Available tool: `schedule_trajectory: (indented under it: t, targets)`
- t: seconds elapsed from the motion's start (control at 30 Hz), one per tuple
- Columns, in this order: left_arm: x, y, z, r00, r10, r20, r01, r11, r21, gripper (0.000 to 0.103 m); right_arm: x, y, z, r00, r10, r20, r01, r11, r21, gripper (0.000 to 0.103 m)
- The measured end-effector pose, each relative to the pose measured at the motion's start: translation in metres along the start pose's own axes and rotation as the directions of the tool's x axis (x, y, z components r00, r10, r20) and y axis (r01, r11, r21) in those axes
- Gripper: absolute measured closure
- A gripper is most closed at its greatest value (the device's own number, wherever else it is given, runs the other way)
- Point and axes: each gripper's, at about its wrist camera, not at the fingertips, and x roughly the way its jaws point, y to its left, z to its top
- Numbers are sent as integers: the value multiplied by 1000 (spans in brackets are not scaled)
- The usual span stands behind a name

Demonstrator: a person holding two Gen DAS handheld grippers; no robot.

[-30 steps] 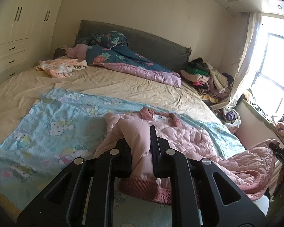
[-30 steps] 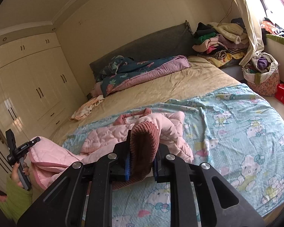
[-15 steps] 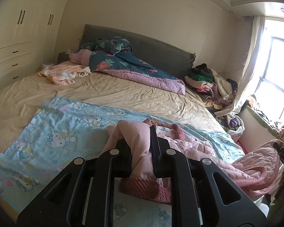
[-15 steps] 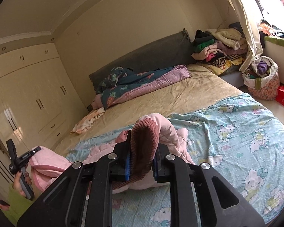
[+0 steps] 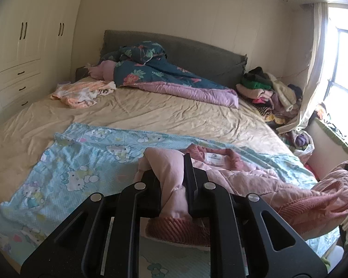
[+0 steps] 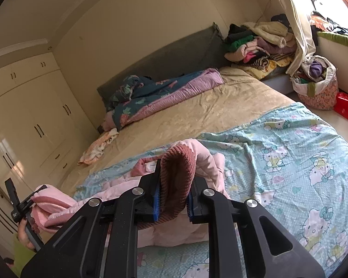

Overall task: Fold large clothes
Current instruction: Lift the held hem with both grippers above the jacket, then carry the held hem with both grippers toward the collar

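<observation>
Both sleeves carried further over the bed than a second earlier, left gripper (image 5: 172, 192) clamped on the pink jacket (image 5: 255, 180) sleeve, right gripper (image 6: 172, 199) clamped on its ribbed cuff (image 6: 176, 173), jacket body lying on the cartoon-print blue blanket (image 6: 290, 153), tan bed sheet (image 5: 174, 115) beyond, crumpled floral quilt (image 5: 155, 74) against the grey headboard (image 5: 197, 53), clothes heap (image 6: 255, 44) by the window.

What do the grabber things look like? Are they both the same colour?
Nearly the same. The left hand-held gripper is black all over, with two long flat fingers, cut-out slots in its arms and round silver bolts. The right hand-held gripper has the same black frame and silver bolts, but blue pads on the insides of its fingers. By the person's hand a bit of bright green clothing shows.
</observation>
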Motion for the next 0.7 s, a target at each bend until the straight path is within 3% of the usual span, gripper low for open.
schedule_trajectory:
  t: [0.7]
  targets:
    - [69, 0, 17, 995, 85, -43, -84, 996, 23, 93, 79, -15, 35, 995, -83, -60, 84, 996, 13, 87]
